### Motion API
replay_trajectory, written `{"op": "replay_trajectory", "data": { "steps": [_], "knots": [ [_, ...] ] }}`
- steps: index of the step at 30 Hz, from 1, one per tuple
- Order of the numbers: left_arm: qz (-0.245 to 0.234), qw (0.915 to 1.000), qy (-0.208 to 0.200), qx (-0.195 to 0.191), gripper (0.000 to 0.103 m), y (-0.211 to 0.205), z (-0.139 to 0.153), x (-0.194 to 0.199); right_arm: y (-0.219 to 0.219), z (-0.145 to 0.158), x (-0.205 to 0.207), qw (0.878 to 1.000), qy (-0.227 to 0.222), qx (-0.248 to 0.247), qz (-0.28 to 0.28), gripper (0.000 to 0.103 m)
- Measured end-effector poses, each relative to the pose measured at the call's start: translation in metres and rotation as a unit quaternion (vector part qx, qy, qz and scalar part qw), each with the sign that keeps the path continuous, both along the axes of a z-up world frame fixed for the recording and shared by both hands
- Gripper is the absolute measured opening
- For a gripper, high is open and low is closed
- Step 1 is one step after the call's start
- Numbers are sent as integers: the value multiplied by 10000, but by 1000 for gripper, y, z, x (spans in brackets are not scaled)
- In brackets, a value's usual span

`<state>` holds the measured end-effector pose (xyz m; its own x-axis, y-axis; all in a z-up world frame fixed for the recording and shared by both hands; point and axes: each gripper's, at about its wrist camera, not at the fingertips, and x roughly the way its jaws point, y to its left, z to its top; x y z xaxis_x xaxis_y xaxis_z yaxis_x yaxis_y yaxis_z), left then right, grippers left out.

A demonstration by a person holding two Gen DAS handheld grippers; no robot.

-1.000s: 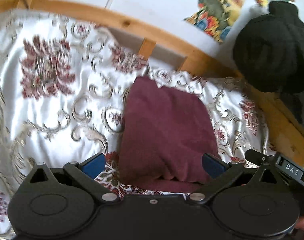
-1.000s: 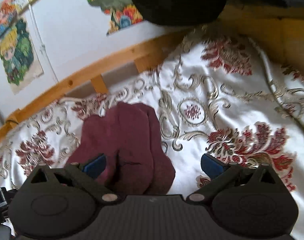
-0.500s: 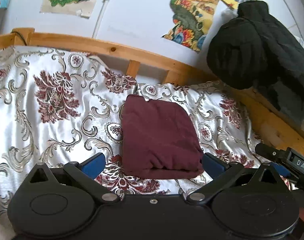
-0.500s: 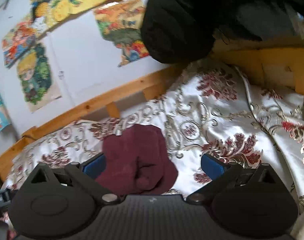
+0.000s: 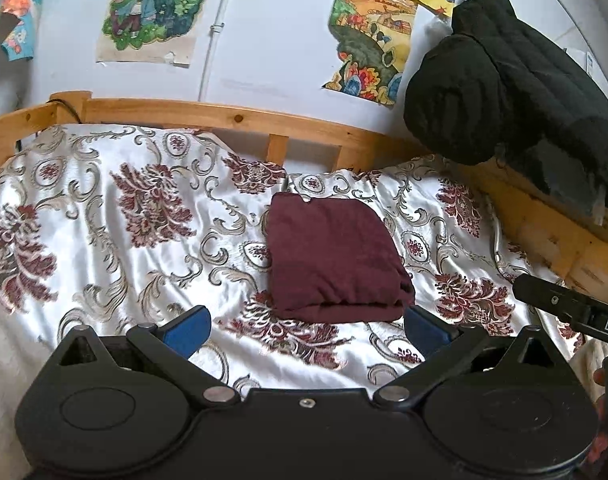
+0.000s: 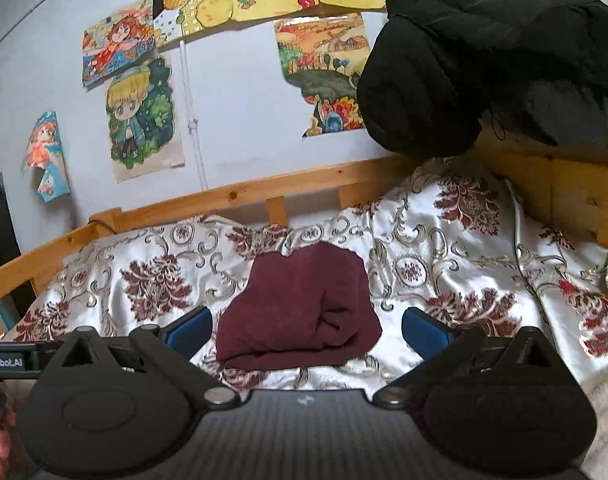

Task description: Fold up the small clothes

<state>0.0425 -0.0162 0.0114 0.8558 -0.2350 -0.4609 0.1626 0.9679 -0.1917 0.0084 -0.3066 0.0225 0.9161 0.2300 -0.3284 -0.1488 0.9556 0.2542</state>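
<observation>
I am pulling both claws back, left claw [image 5: 306,330] and right claw [image 6: 306,330] released and empty; the folded maroon garment [image 5: 332,262] is lying on the bed [image 5: 116,216], seemingly finished.

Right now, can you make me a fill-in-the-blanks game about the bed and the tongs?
1. The folded cloth on the bedspread is dark ____.
2. Both tongs, left and right, are ____ and hold nothing.
3. The bed rail is made of ____.
4. The black jacket hangs near the bed's ____ corner.

Missing words: red; open; wood; right
</observation>
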Motion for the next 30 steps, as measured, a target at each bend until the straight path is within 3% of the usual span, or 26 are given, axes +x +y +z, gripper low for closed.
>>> {"op": "replay_trajectory", "data": {
  "steps": [6, 30],
  "knots": [
    [157, 9997, 197, 78, 102, 7, -5, -6, -6, -6, 0, 9990, 373, 125, -194, 103],
    [76, 9994, 303, 161, 102, 2, -9, -3, -4, -10, 5, 9986, 510, 42, -97, 103]
  ]
}}
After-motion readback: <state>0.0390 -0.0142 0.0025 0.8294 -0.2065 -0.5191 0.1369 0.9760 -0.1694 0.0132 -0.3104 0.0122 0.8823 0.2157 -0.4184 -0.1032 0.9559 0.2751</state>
